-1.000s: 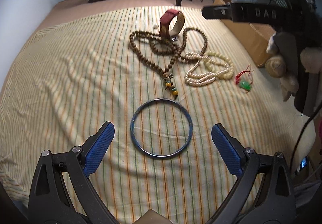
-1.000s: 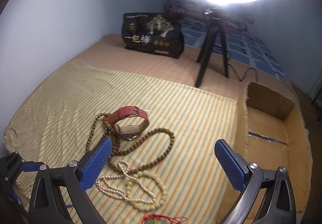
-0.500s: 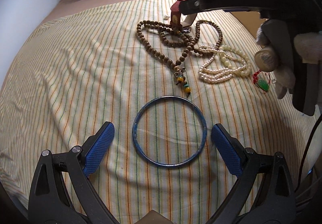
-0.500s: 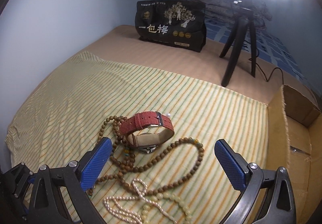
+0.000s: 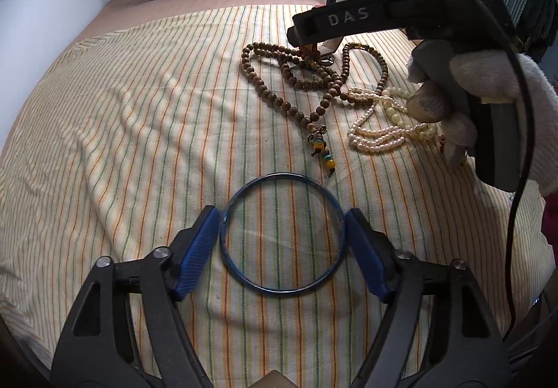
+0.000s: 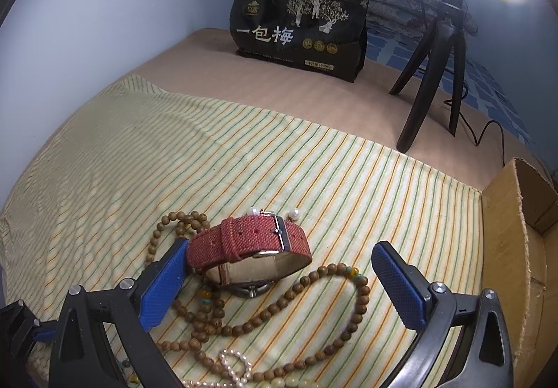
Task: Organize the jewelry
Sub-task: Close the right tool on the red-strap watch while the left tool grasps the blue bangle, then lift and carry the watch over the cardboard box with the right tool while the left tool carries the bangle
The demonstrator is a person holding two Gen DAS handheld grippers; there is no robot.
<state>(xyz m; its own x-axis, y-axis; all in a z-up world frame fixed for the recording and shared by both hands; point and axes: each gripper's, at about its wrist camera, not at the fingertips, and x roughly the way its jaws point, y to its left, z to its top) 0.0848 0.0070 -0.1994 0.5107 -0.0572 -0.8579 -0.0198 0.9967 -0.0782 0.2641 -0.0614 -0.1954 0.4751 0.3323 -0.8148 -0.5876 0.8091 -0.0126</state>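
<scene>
Left wrist view: your left gripper (image 5: 283, 241) fingers are pinching the thin, rigid, slippery blue bangle (image 5: 283, 232) across its width; right gripper (image 6: 279, 278) fingers are gaping around the watch (image 6: 249, 253).

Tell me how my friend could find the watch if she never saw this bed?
Start at the striped cloth, then look just in front of the open right gripper, on the tangle of brown wooden beads. The watch lies there. It alone has a wide red woven strap with a metal buckle; its neighbours are all strings of beads.
</scene>
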